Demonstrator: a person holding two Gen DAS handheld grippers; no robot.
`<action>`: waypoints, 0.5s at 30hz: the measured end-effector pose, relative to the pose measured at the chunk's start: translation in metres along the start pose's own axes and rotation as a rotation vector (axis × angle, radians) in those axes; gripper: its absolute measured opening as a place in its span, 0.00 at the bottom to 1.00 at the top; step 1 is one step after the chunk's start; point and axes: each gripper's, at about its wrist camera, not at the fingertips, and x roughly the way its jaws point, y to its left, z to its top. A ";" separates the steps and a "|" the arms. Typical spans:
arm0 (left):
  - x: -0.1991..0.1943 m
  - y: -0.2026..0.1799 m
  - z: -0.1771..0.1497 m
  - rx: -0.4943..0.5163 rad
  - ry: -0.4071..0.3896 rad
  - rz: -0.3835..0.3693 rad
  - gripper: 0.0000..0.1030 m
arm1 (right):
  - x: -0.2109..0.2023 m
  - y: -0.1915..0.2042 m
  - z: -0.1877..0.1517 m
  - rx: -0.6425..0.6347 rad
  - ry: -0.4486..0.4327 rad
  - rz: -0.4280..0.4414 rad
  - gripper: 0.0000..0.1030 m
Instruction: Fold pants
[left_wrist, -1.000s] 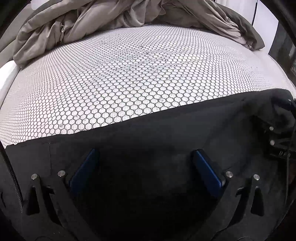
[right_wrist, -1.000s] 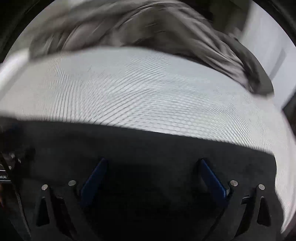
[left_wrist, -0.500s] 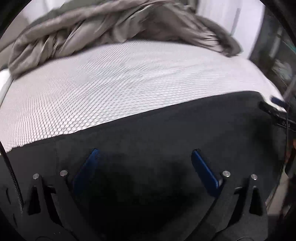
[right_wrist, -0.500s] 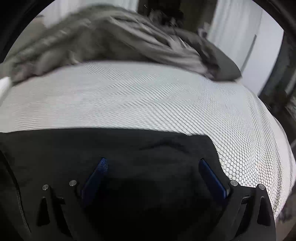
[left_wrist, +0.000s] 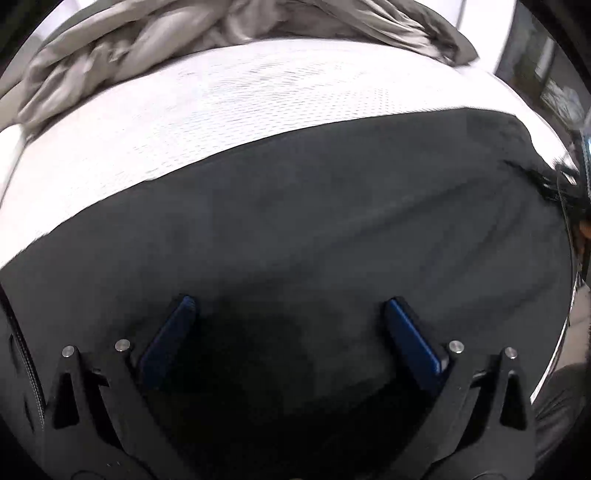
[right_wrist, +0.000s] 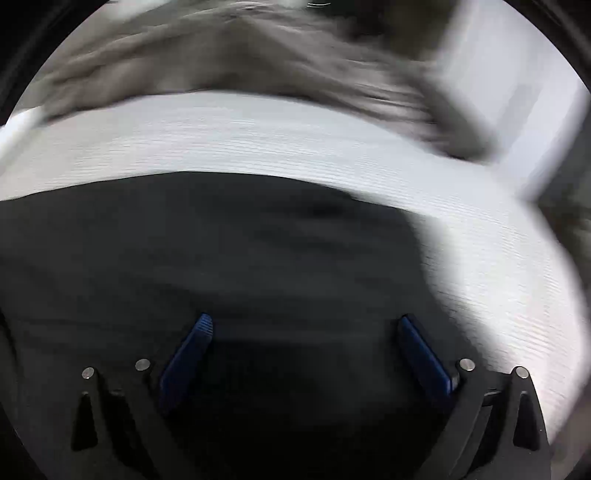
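While the left wrist view is somewhat blurred, it shows the left gripper (left_wrist: 288, 314) with its two blue pads (left_wrist: 168, 339) set wide apart and nothing between them, poised over the black pants (left_wrist: 314, 221). The pants lie spread flat on the white patterned bed surface (left_wrist: 221, 99), filling the lower part of the view, with faint creases running toward the right edge. A crumpled grey blanket (left_wrist: 147, 48) is heaped along the far side of the bed, well apart from the pants.

In the right wrist view, which is heavily smeared, the right gripper (right_wrist: 303, 332) likewise has its blue pads (right_wrist: 186, 362) spread wide and grips nothing. The pants (right_wrist: 221, 258) lie beneath it, their right end rounding off against the white bed surface (right_wrist: 498, 258). The grey blanket (right_wrist: 240, 62) lies beyond.
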 end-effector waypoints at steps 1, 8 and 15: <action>-0.004 0.005 -0.004 -0.016 -0.003 0.012 0.99 | 0.003 -0.016 -0.004 0.059 0.010 0.082 0.99; -0.048 -0.013 -0.015 -0.093 -0.092 -0.014 0.99 | -0.077 -0.031 -0.006 0.085 -0.150 0.268 0.98; -0.025 -0.055 -0.025 -0.015 -0.030 -0.174 0.99 | -0.098 0.072 -0.037 -0.111 -0.114 0.508 0.98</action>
